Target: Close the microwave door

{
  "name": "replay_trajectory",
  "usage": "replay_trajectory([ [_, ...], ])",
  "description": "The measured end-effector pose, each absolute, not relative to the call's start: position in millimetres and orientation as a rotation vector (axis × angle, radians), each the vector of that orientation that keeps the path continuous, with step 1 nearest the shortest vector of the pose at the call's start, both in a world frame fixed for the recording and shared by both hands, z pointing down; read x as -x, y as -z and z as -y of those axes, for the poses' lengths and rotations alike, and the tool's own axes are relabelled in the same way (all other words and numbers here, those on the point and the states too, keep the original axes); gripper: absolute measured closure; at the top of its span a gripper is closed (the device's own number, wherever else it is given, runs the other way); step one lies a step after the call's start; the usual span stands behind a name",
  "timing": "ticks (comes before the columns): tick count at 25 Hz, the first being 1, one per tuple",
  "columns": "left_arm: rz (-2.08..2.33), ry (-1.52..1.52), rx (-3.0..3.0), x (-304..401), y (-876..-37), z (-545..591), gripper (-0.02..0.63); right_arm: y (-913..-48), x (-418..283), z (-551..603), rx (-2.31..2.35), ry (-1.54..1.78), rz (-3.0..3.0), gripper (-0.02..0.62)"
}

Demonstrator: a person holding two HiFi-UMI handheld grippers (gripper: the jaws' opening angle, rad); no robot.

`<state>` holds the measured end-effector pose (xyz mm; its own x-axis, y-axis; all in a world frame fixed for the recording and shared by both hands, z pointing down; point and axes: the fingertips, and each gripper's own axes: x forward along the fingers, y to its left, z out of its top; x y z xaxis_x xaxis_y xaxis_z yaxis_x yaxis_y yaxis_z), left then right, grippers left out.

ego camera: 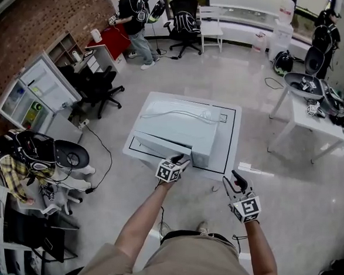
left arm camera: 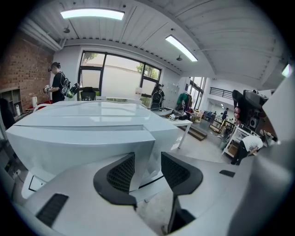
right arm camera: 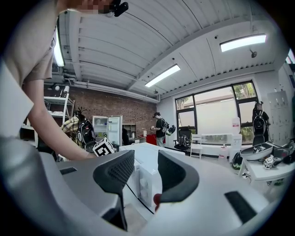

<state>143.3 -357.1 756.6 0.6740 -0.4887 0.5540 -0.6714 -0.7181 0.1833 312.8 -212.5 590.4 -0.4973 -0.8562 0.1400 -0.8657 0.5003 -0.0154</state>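
Observation:
A white microwave stands on a low white table, its front turned toward me. My left gripper is at the front right corner of the microwave. In the left gripper view the left gripper is open, and the free edge of the microwave's white door stands in the gap between the jaws, with no pad clearly pressing on it. My right gripper hangs off the table's near right side. It is open with nothing between its fingers, and the right gripper looks at the microwave's front corner.
A black office chair and an open white fridge stand at the left. A cluttered white table is at the right. A person stands at the back by a red cabinet. A cable runs over the floor left of the low table.

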Motion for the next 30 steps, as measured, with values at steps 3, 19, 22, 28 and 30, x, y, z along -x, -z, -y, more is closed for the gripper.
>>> replay_trajectory([
  [3, 0.931, -0.656, -2.514, -143, -756, 365, 0.460, -590, -318, 218, -1.520, -0.116, 2.620, 0.431],
  [19, 0.970, -0.480, -2.486, -131, -722, 385, 0.446, -585, -303, 241, -1.489, -0.089, 2.640, 0.431],
  [22, 0.996, -0.378, -2.559, -110, -676, 371, 0.446, -578, -297, 244, -1.522, -0.068, 2.634, 0.431],
  [28, 0.972, -0.284, -2.734, -81, -591, 343, 0.446, -558, -283, 252, -1.606, -0.018, 2.617, 0.431],
  [30, 0.955, -0.290, -2.790, -74, -572, 337, 0.446, -551, -275, 255, -1.629, 0.004, 2.609, 0.431],
])
